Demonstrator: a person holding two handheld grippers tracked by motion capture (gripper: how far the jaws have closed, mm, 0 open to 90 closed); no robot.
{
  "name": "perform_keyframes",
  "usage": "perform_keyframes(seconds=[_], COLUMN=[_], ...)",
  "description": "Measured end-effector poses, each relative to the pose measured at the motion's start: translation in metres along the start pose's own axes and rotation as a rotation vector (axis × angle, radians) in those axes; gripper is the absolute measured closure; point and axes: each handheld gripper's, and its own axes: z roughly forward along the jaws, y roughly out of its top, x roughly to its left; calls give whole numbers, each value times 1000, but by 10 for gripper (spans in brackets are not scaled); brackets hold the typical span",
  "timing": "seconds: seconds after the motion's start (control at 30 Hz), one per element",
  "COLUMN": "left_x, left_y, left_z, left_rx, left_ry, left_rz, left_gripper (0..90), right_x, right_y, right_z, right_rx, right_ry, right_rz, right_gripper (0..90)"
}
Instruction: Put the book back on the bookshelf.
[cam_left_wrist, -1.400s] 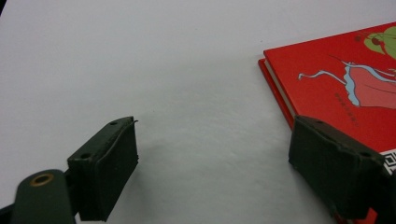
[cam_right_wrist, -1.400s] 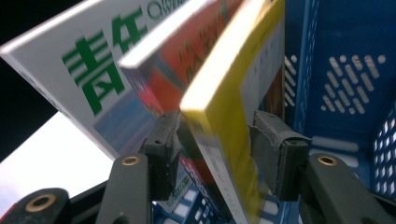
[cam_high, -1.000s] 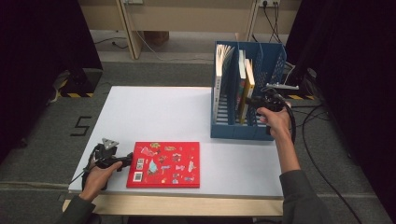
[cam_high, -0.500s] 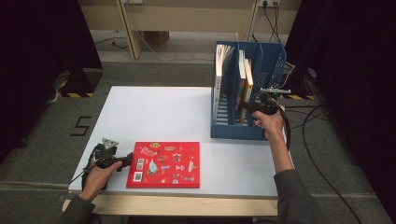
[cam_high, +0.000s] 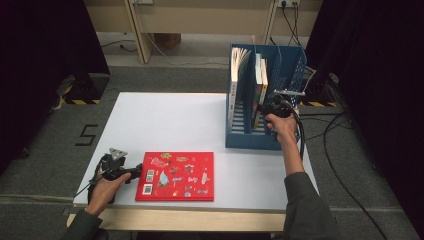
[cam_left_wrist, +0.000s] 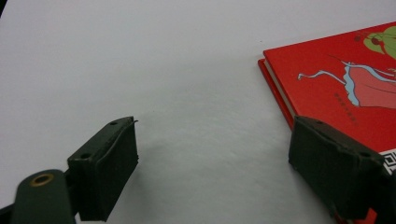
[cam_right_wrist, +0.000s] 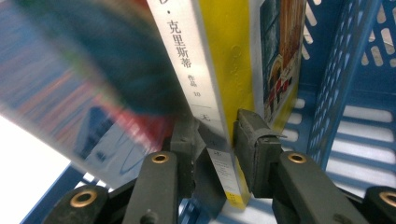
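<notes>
In the blue rack (cam_high: 290, 75), my right hand-held gripper (cam_right_wrist: 217, 140) has just closed, pinching the yellow book (cam_right_wrist: 224, 70). My left hand-held gripper (cam_left_wrist: 212, 163) gapes empty beside the red book (cam_left_wrist: 345, 79) on the surface (cam_high: 165, 120).

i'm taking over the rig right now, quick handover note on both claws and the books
Right claw: just closed on the yellow-covered book, pads on both sides of its spine, standing in the blue file rack.
Left claw: open, low over the white table, one pad at the corner of the red book.
Done: the yellow-covered book is gripped.
Left: the red book lies flat, ungripped; where the gripped book goes I can't tell.
</notes>
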Motion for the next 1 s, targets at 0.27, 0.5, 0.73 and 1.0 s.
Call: perform_keyframes(seconds=[0.27, 0.5, 0.73, 1.0], left_x=[0, 1, 0, 0], left_y=[0, 0, 0, 0], left_z=[0, 1, 0, 0], left_rx=[-2, -1, 1, -1], left_ry=[0, -1, 1, 2], left_rz=[0, -5, -3, -1], left_gripper=[151, 145, 145, 146], right_x=[-4, -4, 0, 18], right_y=[5, -2, -8, -7], right_z=[2, -11, -20, -13], right_rx=[20, 12, 14, 31], right_ry=[8, -16, -12, -11], right_rz=[1, -111, -136, -171], right_gripper=[669, 473, 379, 282])
